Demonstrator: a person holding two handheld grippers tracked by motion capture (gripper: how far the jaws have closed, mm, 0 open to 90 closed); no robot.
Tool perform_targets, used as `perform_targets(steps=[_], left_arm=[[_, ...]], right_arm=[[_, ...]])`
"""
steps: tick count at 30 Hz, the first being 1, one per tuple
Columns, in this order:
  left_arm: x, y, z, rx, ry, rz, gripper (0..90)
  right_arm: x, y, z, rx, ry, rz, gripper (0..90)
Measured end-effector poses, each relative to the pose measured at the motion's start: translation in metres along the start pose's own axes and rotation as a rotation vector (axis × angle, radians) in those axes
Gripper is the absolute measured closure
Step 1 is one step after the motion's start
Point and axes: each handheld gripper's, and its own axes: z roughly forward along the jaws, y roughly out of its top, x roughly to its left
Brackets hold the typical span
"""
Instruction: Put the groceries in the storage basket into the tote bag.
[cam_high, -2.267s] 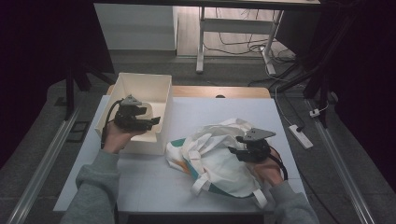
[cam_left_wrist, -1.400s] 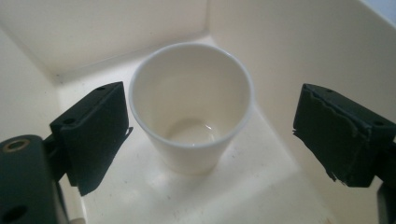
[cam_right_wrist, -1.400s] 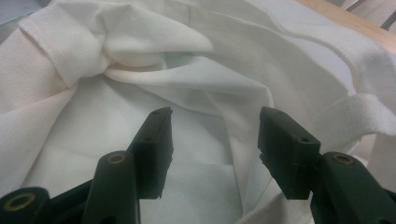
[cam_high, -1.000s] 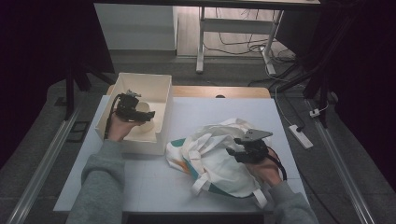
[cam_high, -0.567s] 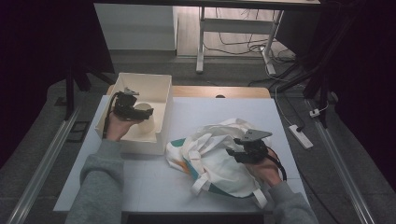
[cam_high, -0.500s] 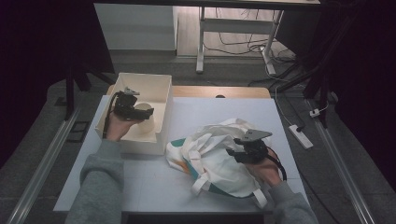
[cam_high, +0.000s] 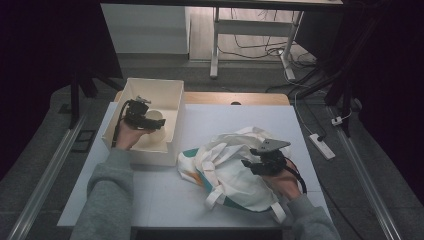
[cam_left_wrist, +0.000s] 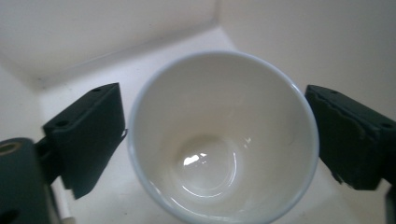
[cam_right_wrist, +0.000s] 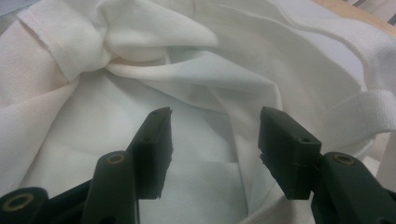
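I find the cup (cam_left_wrist: 223, 137) upright inside the white box (cam_high: 170, 90), which sits at the desk's (cam_high: 165, 200) far-left corner. My left tongs (cam_high: 150, 121) straddle the cup with a jaw on either side; in the left gripper view both jaws stand a hair clear of the rim, so I judge them released, not yet clamped.

Handling assessment: the cup looks like glazed ceramic, stiff, smooth, likely slippery and breakable. I would take it across the wall just below the rim, squarely on the diameter, with moderate force. An off-centre pinch risks it squirting out against the box wall.

My right tongs (cam_right_wrist: 212, 154) are released, hovering over the white cloth bag (cam_high: 230, 170) near the desk's right edge. The bag is soft, light and crumpled; a bunched fold or strap offers the best hold.
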Motion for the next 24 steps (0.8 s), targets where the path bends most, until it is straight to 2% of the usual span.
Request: perform_targets(steps=[3, 4, 11, 18, 24], left_arm=[[-0.004, 0.002, 0.001, 0.003, 0.013, 0.022, 17.9], [-0.004, 0.002, 0.002, 0.002, 0.013, 0.019, 18.6], [-0.001, 0.001, 0.0, -0.001, 0.0, 0.006, 19.4], [0.005, -0.002, -0.004, -0.015, -0.024, -0.027, 19.6], [0.005, -0.001, -0.017, -0.065, -0.03, -0.041, 19.6]], right_arm=[[-0.001, 0.0, 0.001, 0.001, 0.001, 0.004, 44.3], [-0.001, -0.001, 0.001, 0.001, 0.001, 0.004, 44.3], [0.0, 0.0, -0.001, -0.001, -0.003, 0.001, 44.3], [0.0, 0.0, -0.002, -0.005, -0.006, 0.0, 44.3], [-0.001, 0.001, -0.003, -0.011, -0.01, -0.002, 44.3]])
